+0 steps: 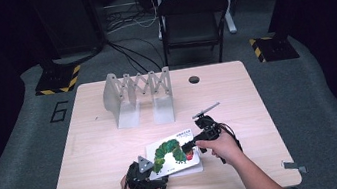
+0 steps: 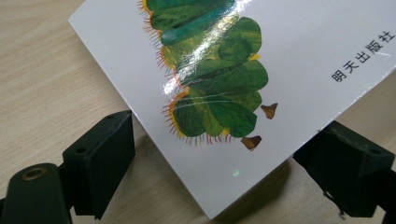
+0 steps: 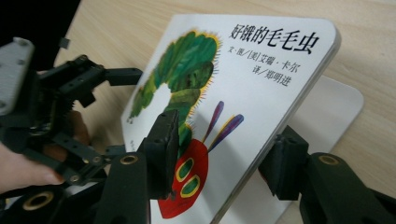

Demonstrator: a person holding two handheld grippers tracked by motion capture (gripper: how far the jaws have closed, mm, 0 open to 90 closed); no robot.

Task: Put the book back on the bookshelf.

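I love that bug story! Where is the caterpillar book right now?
In the high view the caterpillar book lies near the table's front edge, between the left gripper and right gripper, in front of the grey rack.

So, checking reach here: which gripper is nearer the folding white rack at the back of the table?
Right. The right gripper at the book's far edge is nearer the rack; the left gripper sits at its near corner, farther back.

The book (image 2: 261,70) runs past the frame's top edge.

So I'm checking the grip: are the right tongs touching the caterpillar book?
Touching. In the right gripper view the right tongs straddle the caterpillar book's raised edge, one jaw pressed on its cover, the other behind it.
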